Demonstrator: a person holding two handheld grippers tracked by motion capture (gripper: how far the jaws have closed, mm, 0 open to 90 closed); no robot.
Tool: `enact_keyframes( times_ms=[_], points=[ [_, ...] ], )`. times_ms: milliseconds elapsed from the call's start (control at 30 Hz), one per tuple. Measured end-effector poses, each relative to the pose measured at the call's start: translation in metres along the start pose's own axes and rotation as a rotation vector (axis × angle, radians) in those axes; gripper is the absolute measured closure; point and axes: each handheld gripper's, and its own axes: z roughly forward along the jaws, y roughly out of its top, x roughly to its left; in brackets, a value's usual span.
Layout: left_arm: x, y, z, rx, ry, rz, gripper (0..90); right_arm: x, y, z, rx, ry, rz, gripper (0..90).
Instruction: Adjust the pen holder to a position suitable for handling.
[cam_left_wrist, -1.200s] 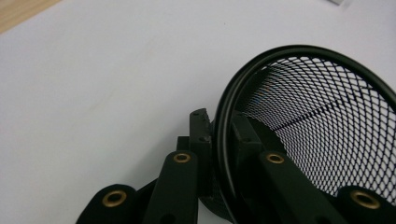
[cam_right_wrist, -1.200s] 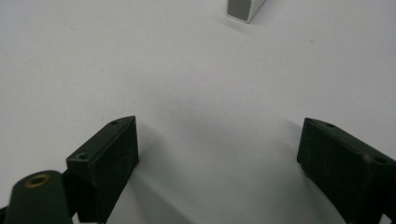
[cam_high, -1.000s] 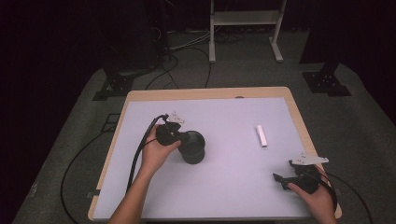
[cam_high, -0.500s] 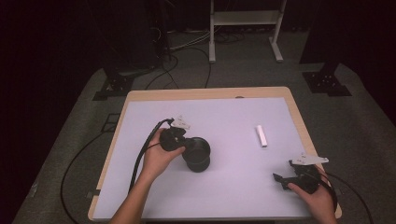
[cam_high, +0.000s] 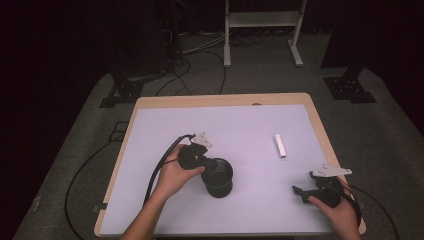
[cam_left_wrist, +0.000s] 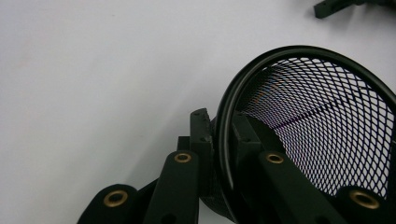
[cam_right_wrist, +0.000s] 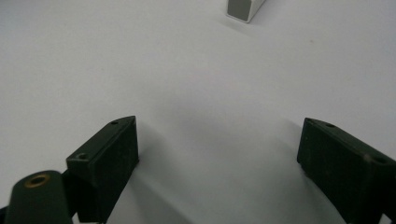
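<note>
A black wire-mesh cup (cam_high: 220, 179) stands upright near the middle of the white tabletop (cam_high: 240, 115). My left gripper (cam_high: 207, 162) is shut on its rim from the left. In the left gripper view, one jaw of the left gripper (cam_left_wrist: 219, 130) sits outside the mesh cup (cam_left_wrist: 317, 116) and the other inside, pinching the wall. My right gripper (cam_high: 301, 192) rests at the front right of the table. Its jaws are open in the right gripper view (cam_right_wrist: 217, 149), with only bare table between them. A small white block (cam_high: 280, 145) lies beyond it, and the block's end (cam_right_wrist: 245, 8) shows at the top.
The table has a wooden border (cam_high: 320, 125) and stands on grey carpet. Cables trail off the left side and over the floor behind. A white frame's legs (cam_high: 260, 30) stand behind the table. The right gripper's jaw tip (cam_left_wrist: 336, 5) shows past the cup.
My left hand has carried the mesh cup to the right and nearer the person, still gripped by its rim. The right hand has stayed put.
</note>
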Motion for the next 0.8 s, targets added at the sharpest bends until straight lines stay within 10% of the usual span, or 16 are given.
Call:
enact_keyframes(
  times_ms=[800],
  points=[
    [-0.003,0.002,0.015,0.023,-0.016,-0.009,76.1,0.0,0.0,0.0,0.0,0.0,0.0,11.6]
  ],
)
